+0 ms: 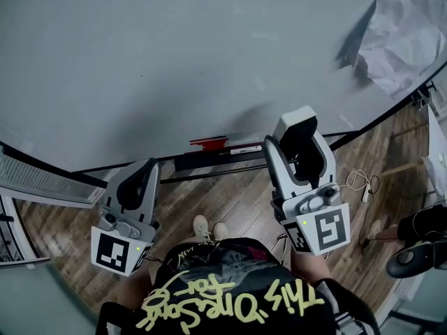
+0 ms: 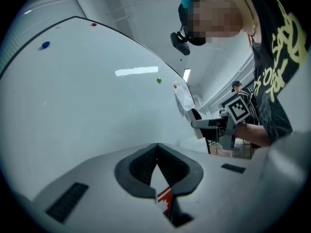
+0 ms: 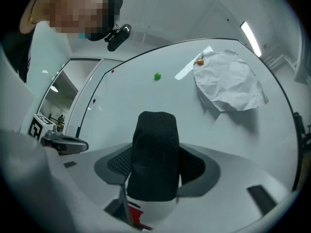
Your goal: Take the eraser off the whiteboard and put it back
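Observation:
The eraser [image 3: 155,149], a white block with a black felt face, sits clamped between the jaws of my right gripper [image 3: 155,165]. In the head view that gripper [image 1: 297,139] stands close in front of the whiteboard [image 1: 174,61], with the eraser [image 1: 296,124] at its tip, just off the lower part of the board. I cannot tell whether the felt touches the board. My left gripper [image 1: 143,174] hangs lower at the left, its jaws shut together with nothing between them [image 2: 156,161]. From the left gripper view the right gripper [image 2: 214,124] shows with the eraser [image 2: 197,116] at its end.
A crumpled sheet of paper [image 1: 401,37] hangs on the board's upper right under an orange magnet [image 3: 200,61]; a green magnet [image 3: 157,76] sits left of it. A red object [image 1: 208,143] and a marker [image 1: 241,149] lie on the board's tray. Wooden floor lies below.

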`<state>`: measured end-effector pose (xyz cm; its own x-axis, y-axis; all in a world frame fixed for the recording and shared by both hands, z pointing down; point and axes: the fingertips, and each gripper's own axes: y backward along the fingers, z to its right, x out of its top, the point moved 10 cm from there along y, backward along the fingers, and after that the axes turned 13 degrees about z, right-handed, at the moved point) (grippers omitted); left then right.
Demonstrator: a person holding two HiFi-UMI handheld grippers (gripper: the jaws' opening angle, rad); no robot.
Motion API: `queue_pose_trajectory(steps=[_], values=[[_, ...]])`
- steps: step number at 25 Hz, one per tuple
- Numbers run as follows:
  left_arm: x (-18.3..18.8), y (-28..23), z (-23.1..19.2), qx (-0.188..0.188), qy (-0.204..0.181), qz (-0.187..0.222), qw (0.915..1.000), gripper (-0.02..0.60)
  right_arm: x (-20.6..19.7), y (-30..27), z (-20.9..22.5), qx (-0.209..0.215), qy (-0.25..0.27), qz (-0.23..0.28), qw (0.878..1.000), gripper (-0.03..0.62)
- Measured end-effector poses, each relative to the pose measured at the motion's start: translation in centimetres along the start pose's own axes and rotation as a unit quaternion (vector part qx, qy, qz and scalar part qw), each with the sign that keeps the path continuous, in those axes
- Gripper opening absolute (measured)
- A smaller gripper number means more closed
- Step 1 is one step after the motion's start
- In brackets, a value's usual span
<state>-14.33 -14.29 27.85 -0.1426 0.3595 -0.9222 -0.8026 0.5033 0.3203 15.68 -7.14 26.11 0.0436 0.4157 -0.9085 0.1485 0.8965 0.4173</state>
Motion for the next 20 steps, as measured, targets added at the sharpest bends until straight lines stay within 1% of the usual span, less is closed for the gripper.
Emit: queue_pose_trajectory(steps=[4,8,10,13,17,20], values=[[-0.1,-0.3,0.8,0.005,0.002,-0.003,1.0000,0.008,-0.4,0.7,0.4,0.006,-0.003,-0.004,1.000,0.260],[-0.3,-0.4,1.4,0.011,0.008,-0.011,0.9998,0.008,-0.5,1.0,0.4,0.018,-0.016,0.007,1.000,0.259],[-0.3,-0.4,1.6,0.006,-0.003,-0.005,1.0000,0.008,-0.6,1.4,0.5,0.020,-0.011,0.001,1.000,0.260],[-0.4,-0.6,1.8,0.008,-0.005,0.003,1.0000,0.008,-0.9,2.0,0.8,0.023,-0.005,-0.010,1.000,0.259],[-0.5,-0.7,2.2,0.009,-0.004,0.004,0.9999,0.008,-0.7,1.9,0.6,0.033,-0.019,0.008,0.999,0.260],[-0.6,-0.7,2.5,0.009,-0.003,0.007,0.9999,0.008,-0.9,2.3,0.7,0.036,-0.012,0.003,0.999,0.260]])
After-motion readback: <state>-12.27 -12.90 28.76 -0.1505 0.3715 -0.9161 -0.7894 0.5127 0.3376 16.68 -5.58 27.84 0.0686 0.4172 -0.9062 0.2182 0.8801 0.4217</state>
